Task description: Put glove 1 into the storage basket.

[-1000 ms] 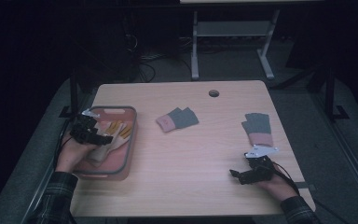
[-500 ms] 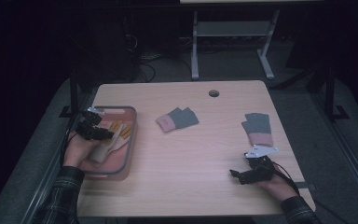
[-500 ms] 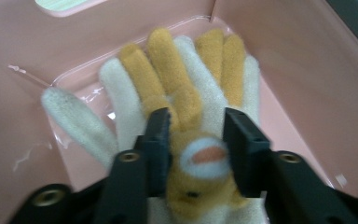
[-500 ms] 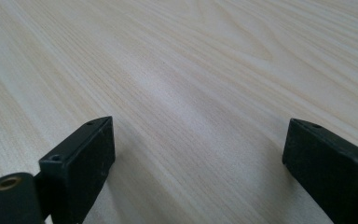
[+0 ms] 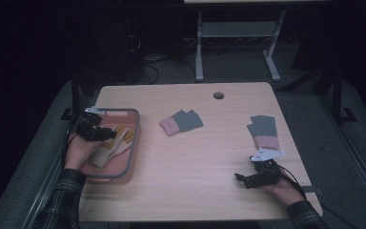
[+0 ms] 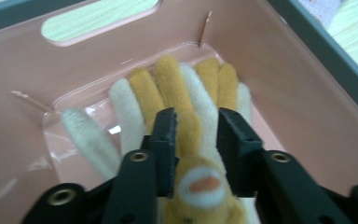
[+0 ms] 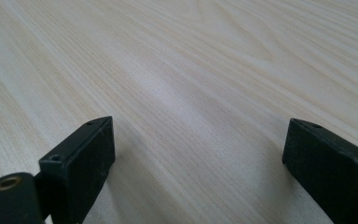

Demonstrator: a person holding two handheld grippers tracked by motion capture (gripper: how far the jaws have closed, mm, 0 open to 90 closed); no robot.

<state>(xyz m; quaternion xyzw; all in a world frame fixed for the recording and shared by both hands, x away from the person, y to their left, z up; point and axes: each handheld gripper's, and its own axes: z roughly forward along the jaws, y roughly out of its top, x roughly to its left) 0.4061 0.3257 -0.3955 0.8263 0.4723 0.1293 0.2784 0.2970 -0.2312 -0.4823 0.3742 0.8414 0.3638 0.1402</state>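
Note:
A yellow and white glove lies in the pink tray at the table's left. My left gripper is over the tray, and its pads press on the glove's middle fingers from both sides. Its jaws have just been closing and then eased a little wider, with the glove still between them. In the high view the left gripper sits above the glove. Near the front right edge my right gripper rests open over bare wood, nothing between its jaws.
A grey glove with a pink cuff lies mid-table. A matching one lies at the right, just beyond the right gripper. A round cable hole sits near the far edge. A metal stand is behind the table.
The left hand has shifted slightly over the tray, toward its far end. The right hand has stayed still.

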